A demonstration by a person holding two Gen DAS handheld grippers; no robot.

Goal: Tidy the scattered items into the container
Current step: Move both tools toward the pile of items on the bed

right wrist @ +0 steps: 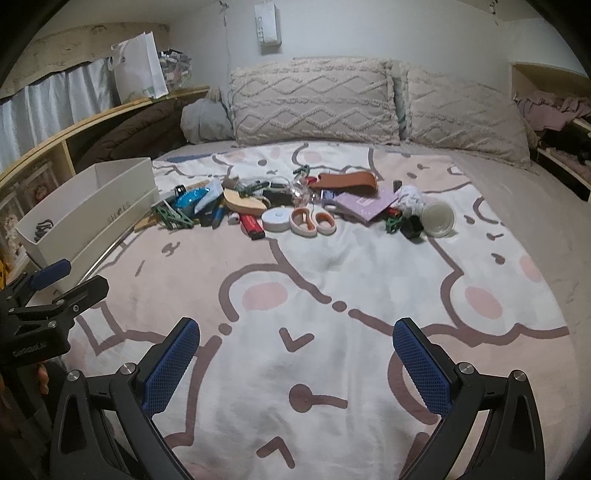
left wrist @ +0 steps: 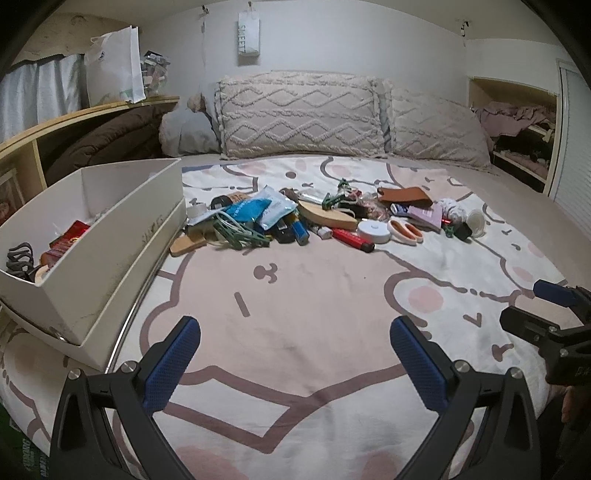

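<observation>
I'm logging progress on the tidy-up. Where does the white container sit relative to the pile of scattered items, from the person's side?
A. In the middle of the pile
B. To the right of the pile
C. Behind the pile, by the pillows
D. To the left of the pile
D: the white container stands at the bed's left edge, with the pile spread to its right.

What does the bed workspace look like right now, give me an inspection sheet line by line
Surface: bed covered by a cartoon-print blanket, bare in the near half.
Job's things: white box at the left edge, already holding a few items; pile of small items across mid-bed, including a red lighter, white round tin, brown leather pouch, purple booklet, green clips.
Clutter: nothing seen apart from the pile.
Grippers: left gripper and right gripper both open, empty, hanging over the blanket short of the pile.
Cables: one thin cord hanging on the back wall.
Surroundings: two textured pillows, shelf with a white paper bag.
</observation>
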